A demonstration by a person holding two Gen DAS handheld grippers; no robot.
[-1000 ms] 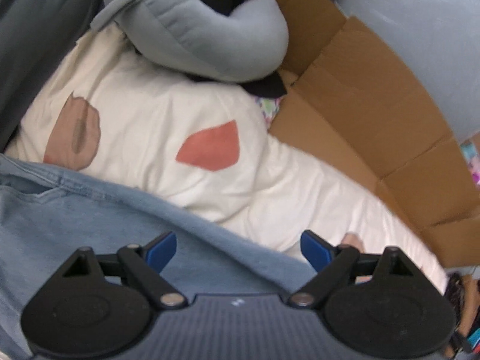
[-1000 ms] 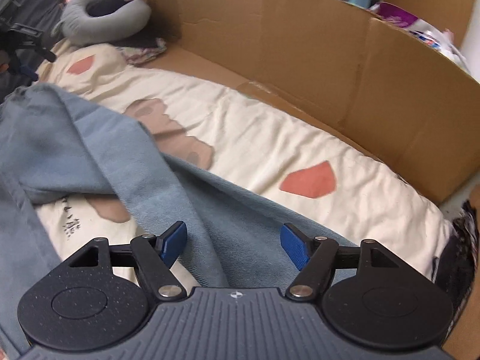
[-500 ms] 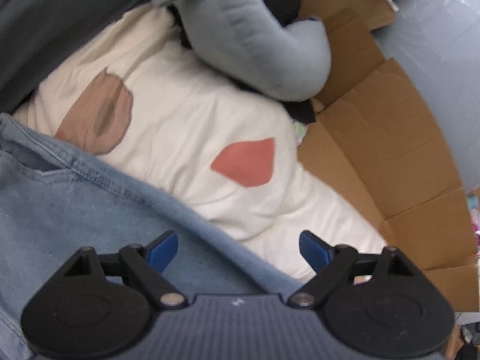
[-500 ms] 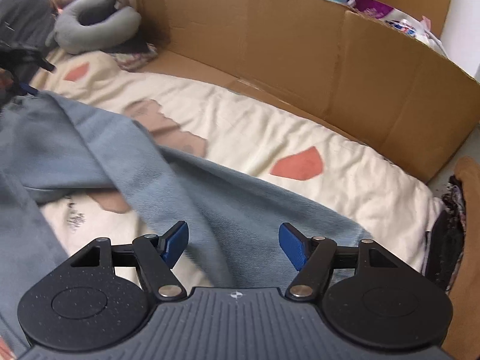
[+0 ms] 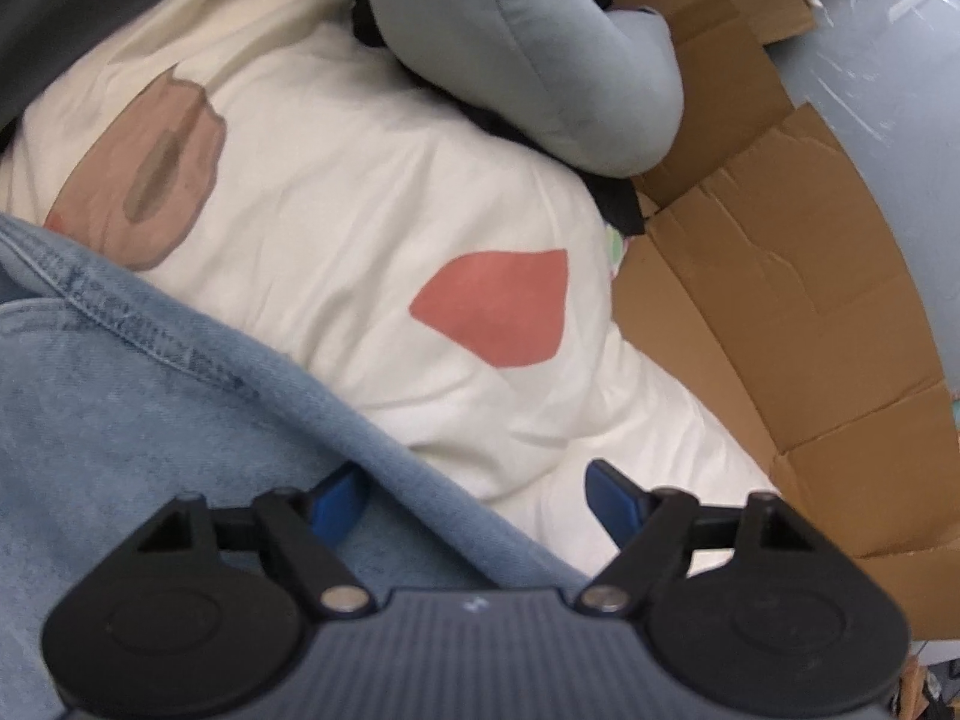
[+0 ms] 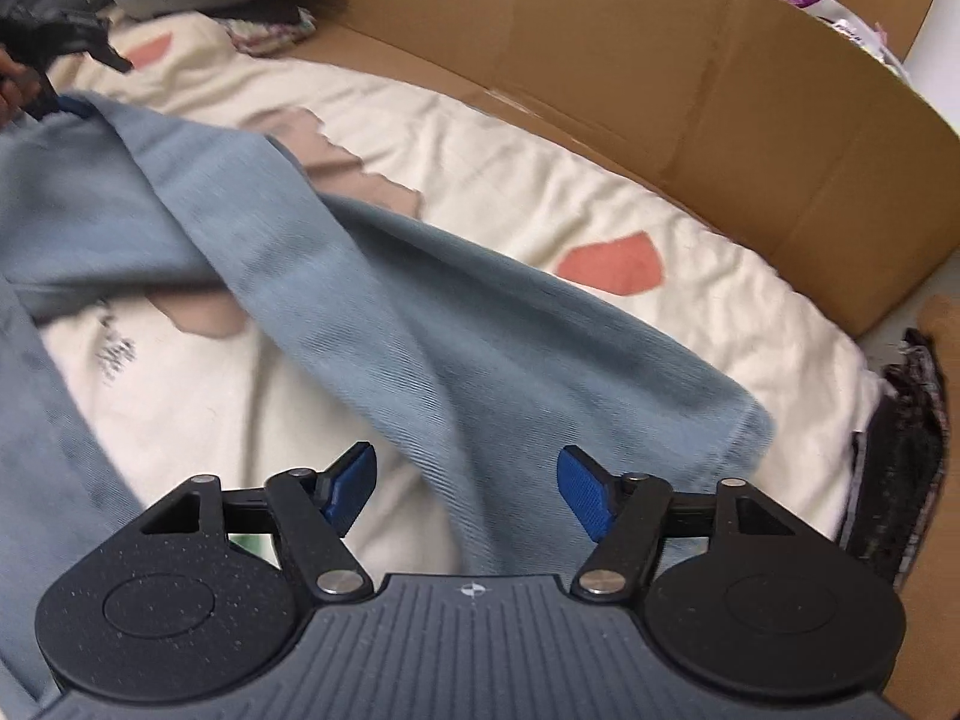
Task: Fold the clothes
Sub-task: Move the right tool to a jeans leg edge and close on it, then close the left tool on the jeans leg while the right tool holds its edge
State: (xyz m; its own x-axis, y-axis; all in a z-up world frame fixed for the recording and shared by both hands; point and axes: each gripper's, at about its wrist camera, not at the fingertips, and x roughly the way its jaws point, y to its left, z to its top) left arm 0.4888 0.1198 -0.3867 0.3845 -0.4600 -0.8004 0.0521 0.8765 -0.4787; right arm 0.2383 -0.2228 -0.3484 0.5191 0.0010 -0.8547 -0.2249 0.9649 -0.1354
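Left gripper (image 5: 468, 495) closing with jeans (image 5: 150, 420) edge between its spread jaws, right gripper (image 6: 468, 489) closing, still spread, over a jeans leg, quilt (image 6: 690, 336) beyond, cardboard (image 6: 600, 60) behind.

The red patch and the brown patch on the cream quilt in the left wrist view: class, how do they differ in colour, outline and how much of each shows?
The red patch is one flat coral tone; the brown patch is tan with a darker streak through its middle. The red patch has smooth, angular edges; the brown patch has a notched upper edge. The red patch shows whole, while the denim garment covers the brown patch's lower edge. Both are printed on the cream quilt.
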